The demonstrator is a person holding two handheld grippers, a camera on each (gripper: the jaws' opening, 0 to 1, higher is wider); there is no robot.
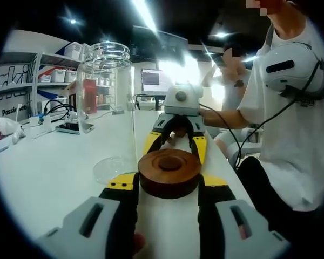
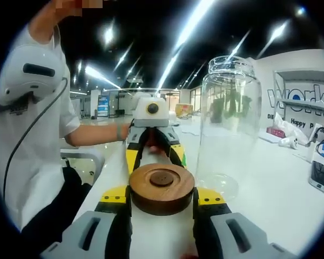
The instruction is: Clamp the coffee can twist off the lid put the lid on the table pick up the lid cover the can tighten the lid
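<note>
A round wooden lid (image 1: 169, 171) (image 2: 162, 188) lies flat on the white table (image 1: 54, 172) (image 2: 270, 199). My left gripper (image 1: 169, 181) has its jaws pressed against the lid's two sides. From the opposite side, my right gripper (image 2: 162, 195) flanks the same lid, its pads touching the rim. Each gripper faces the other: the right gripper (image 1: 175, 147) appears beyond the lid in the left gripper view, and the left gripper (image 2: 154, 156) appears beyond it in the right gripper view. The clear glass can (image 1: 107, 102) (image 2: 228, 118) stands upright and open beside the lid, untouched.
A person in a white shirt (image 1: 291, 124) (image 2: 32, 135) sits close along the table's edge. Shelves with boxes (image 1: 38, 81), cables and a phone (image 1: 70, 127) are at the far side. Another phone (image 2: 318, 175) lies on the table past the can.
</note>
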